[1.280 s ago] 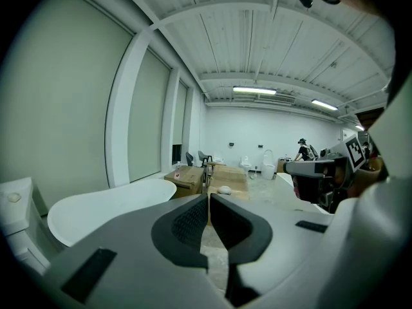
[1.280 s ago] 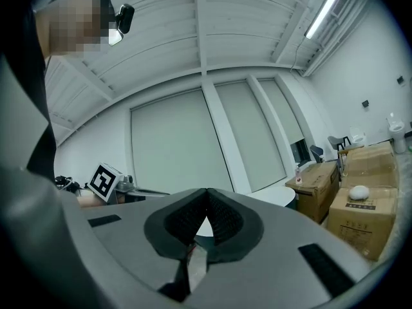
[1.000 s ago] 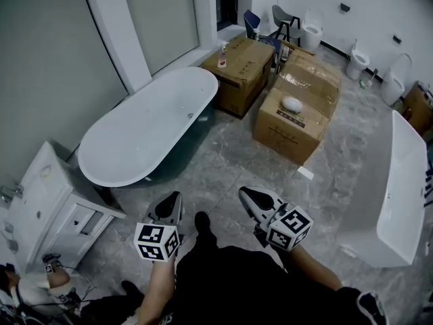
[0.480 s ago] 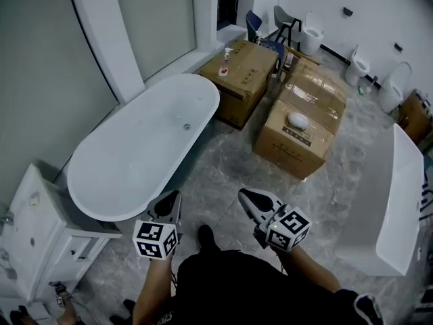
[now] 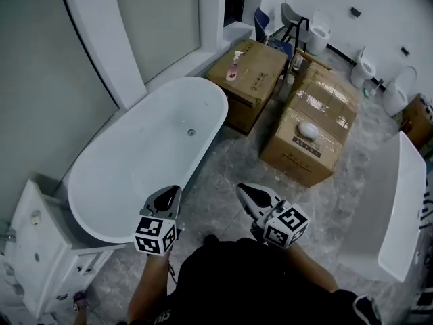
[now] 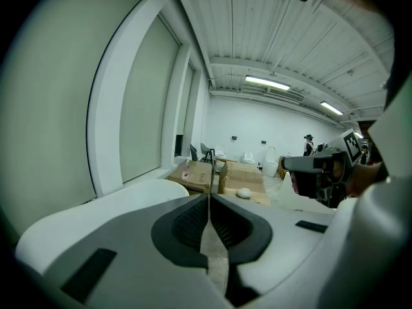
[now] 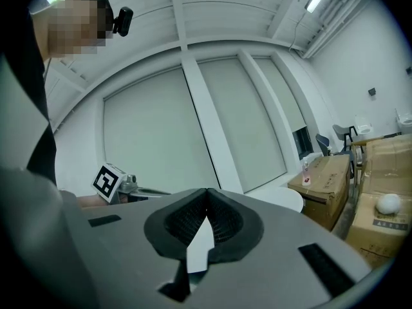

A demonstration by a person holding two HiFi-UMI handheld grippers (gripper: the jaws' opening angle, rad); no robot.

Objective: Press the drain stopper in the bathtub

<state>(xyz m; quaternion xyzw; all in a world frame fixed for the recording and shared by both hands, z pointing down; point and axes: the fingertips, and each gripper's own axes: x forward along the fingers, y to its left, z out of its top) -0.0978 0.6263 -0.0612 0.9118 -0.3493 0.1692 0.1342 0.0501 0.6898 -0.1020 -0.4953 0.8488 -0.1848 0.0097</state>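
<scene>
The white oval bathtub (image 5: 135, 175) fills the ten o'clock part of the head view, its long axis running toward one o'clock. A second white tub (image 5: 399, 195) stands at three o'clock. Two cardboard boxes sit on the grey floor (image 5: 230, 168), one (image 5: 252, 80) just beyond the bathtub's far end and another (image 5: 318, 131) at one o'clock. A white cabinet (image 5: 34, 249) stands at eight o'clock. The left tongs (image 5: 168, 193) and right tongs (image 5: 247, 192) are held side by side at six o'clock, the left near the bathtub's rim. Both are closed tip to tip, with nothing between them. The drain stopper (image 5: 191, 133), a small round disc, sits in the bathtub floor toward its far end, well apart from both tongs.
</scene>
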